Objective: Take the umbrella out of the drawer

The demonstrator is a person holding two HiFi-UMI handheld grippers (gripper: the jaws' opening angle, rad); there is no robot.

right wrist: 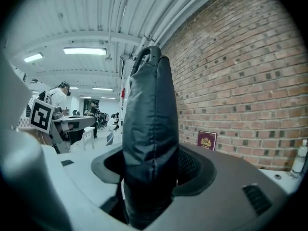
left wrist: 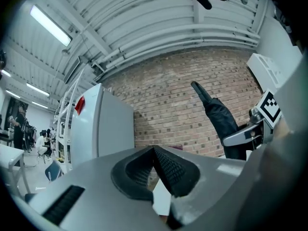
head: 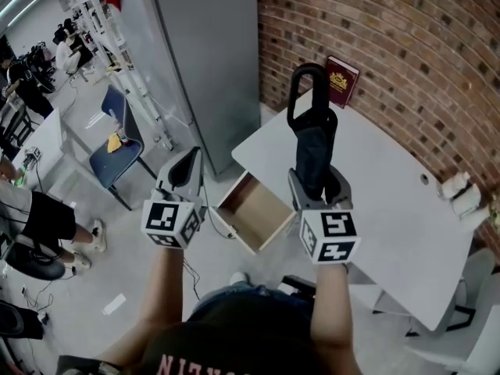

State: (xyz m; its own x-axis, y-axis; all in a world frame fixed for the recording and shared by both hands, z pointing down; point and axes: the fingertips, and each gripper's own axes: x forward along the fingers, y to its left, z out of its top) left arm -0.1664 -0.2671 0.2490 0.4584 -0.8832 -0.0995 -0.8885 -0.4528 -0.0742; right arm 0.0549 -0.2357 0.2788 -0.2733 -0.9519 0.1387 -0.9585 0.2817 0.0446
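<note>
Black fabric fills the right gripper (head: pixel 319 187): its pads are clamped on the lower body of the sleeved umbrella (head: pixel 314 143), which is already clear of the drawer and held in the air. The left gripper (head: pixel 184 167), out at nine o'clock from the right one and well apart from it, has its jaws pressed together on nothing. Between and just beyond the two, the wooden drawer (head: pixel 254 209) stands pulled out and looks bare inside, lying at about eight o'clock from the umbrella.

From the jaws the umbrella's long axis runs straight toward twelve o'clock in the head view, ending in a looped black end. In the right gripper view it stands upright between the pads (right wrist: pixel 192 166).

Beyond it the grey table (head: pixel 375 186) spreads from twelve to three o'clock, with a maroon book (head: pixel 342 82) leaning on the brick wall (head: pixel 406 45). Any set-down would likely go that way, and only the right hand carries the load.
</note>
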